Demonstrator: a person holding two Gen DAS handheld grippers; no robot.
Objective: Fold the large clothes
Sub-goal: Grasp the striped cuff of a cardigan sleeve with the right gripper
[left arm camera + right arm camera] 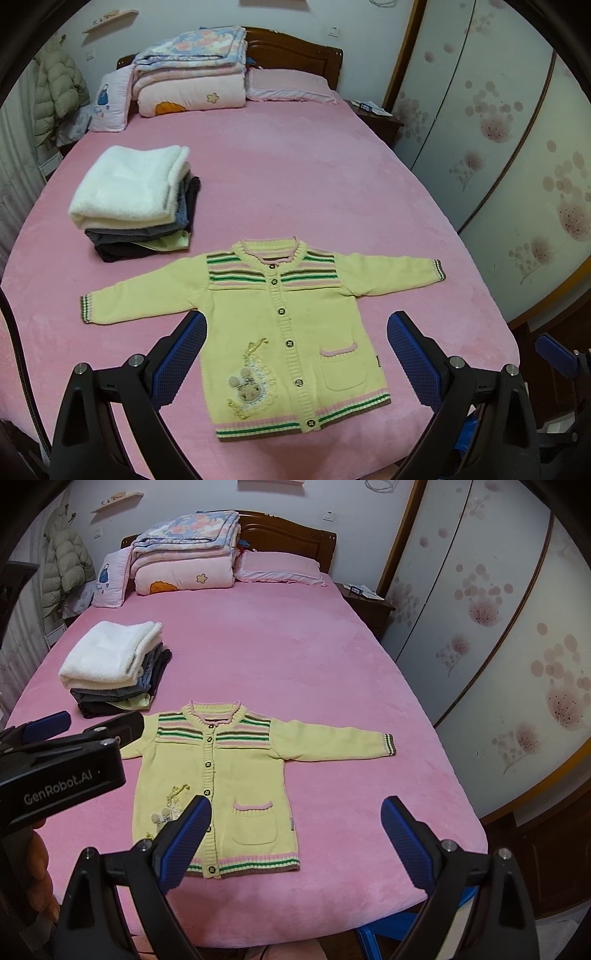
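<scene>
Yellow knit cardigan is lying flat, buttoned, mid-frame on the pink bed. Left gripper and right gripper are both hovering spread wide, pinching nothing.

Both wrist views look from the foot of the bed toward its headboard, angled down from above the near edge. The right wrist view sits further right, seeing the left gripper at its left edge. Both share the cardigan and the bedding near the headboard.
</scene>
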